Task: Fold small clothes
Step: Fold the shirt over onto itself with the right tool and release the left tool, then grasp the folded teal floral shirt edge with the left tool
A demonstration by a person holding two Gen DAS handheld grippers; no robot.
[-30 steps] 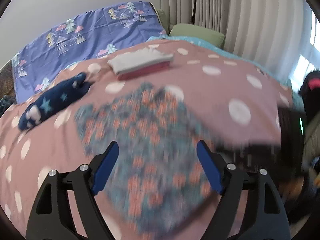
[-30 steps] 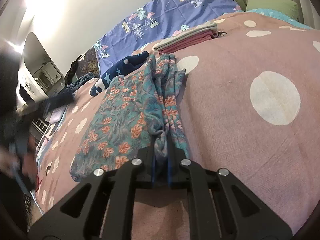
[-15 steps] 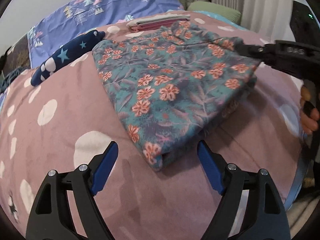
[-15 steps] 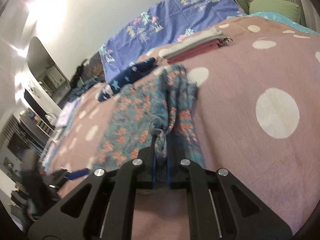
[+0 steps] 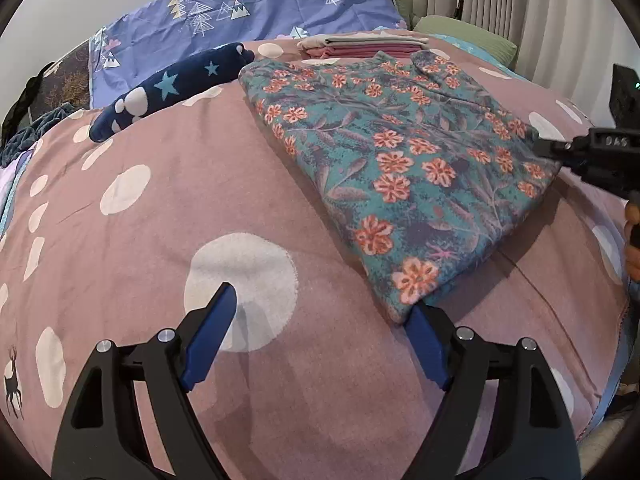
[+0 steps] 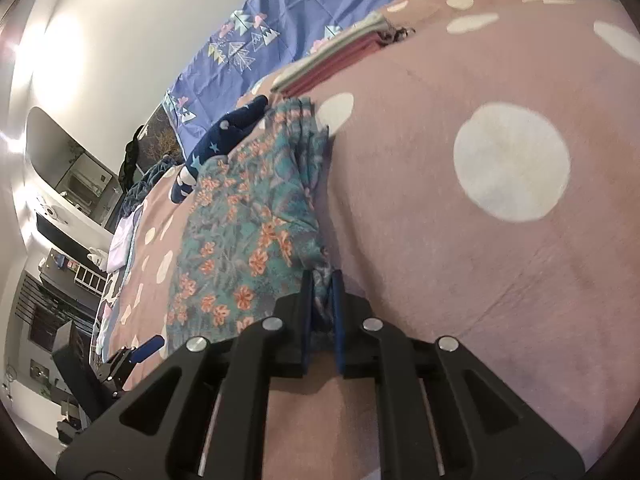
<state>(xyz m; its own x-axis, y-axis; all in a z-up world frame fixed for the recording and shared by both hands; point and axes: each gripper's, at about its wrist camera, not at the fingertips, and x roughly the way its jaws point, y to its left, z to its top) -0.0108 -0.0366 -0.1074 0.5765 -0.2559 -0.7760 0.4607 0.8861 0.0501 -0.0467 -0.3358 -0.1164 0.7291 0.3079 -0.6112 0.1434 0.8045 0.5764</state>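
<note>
Bed: a pink cover with white spots spreads over the whole bed; a small dark deer print sits near its left edge in the left wrist view.
Far end: a purple sheet with tree and cloud prints lies at the wall side, with a green pillow to its right.
Room: pale wall behind the bed, pleated light curtains at right; in the right wrist view, dark shelving and a white unit stand beyond the bed's far side, blurred.
Other clothes: a folded stack of grey and pink pieces lies at the far end; a navy star-print garment lies left of it, apart from both tongs.
Floral garment: teal with orange flowers, lying folded flat on the cover, right of centre.
Long axis: it runs from the near corner by the left tongs away toward the folded stack; the narrower far end just reaches the stack.
Left tongs: spread wide and empty, low over the cover; the right blue pad is just under the garment's near corner, not pinching it.
Right tongs: clenched on the garment's right-hand edge, a fold of cloth bunched between the pads, the jaws easing open slightly.
Person: fingers show at the right rim, on the right tongs' handle.
</note>
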